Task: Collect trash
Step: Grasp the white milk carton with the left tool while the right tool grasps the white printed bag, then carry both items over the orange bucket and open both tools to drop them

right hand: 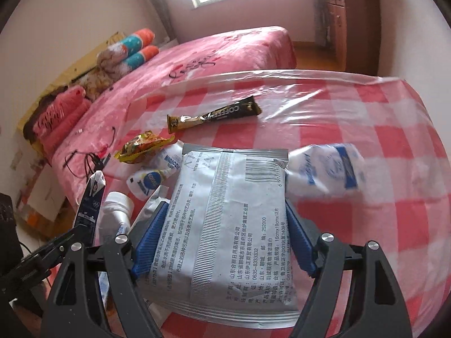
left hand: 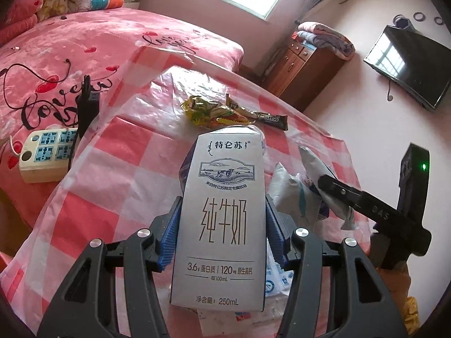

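Observation:
My left gripper (left hand: 222, 225) is shut on a grey 250 mL milk carton (left hand: 222, 211), held upright above the red-checked table (left hand: 93, 219). My right gripper (right hand: 225, 231) is shut on a flat silver wipes pouch (right hand: 228, 225); it also shows at the right of the left wrist view (left hand: 318, 174). On the table lie a yellow snack wrapper (right hand: 143, 146) (left hand: 208, 109), a brown coffee stick sachet (right hand: 214, 114) (left hand: 270, 118), crumpled white-blue packets (right hand: 327, 166) (right hand: 155, 174) and a small white bottle (right hand: 115, 211). The left gripper's carton shows at the left of the right wrist view (right hand: 91, 200).
A pink bed (left hand: 84, 45) stands left of and behind the table, with a power strip (left hand: 45, 155), a black charger (left hand: 87, 104) and cables on it. A wooden cabinet (left hand: 301, 67) and a wall television (left hand: 408, 64) are at the far right.

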Demonstrator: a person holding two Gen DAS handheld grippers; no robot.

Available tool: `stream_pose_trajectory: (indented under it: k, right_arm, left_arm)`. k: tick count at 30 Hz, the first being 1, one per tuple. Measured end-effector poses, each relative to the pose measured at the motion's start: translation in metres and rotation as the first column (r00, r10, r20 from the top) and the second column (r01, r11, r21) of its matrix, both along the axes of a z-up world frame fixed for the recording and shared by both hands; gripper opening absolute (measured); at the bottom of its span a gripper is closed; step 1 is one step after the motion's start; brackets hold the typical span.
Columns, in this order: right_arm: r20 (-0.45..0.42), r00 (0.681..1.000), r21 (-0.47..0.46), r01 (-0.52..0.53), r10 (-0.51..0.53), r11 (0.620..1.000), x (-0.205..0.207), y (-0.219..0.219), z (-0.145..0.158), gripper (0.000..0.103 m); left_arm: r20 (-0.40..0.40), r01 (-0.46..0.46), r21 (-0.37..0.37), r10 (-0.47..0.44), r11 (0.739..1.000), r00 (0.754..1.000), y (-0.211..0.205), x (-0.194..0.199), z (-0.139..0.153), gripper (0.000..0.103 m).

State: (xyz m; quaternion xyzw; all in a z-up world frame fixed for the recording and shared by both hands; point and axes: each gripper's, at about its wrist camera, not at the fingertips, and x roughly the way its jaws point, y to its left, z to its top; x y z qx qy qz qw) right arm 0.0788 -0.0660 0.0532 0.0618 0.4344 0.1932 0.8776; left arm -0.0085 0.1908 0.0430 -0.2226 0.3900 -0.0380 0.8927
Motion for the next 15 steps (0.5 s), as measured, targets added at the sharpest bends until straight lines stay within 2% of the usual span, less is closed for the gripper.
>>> stream_pose_trajectory:
  k: [8,15]
  right_arm:
    - [-0.012,0.999,0.105,0.040,-0.039,0.994,-0.027,-0.023,0.002,0.078]
    - [-0.009,0.999,0.127,0.037,-0.036,0.991,-0.050,-0.025,0.005,0.078]
  left_arm:
    - [0.042,-0.005,0.016,0.004,1.000,0.999,-0.001,-0.023,0.013,0.056]
    - [0.056,-0.009,0.033,0.007,0.999,0.998,0.002,-0.047,0.017,0.056]
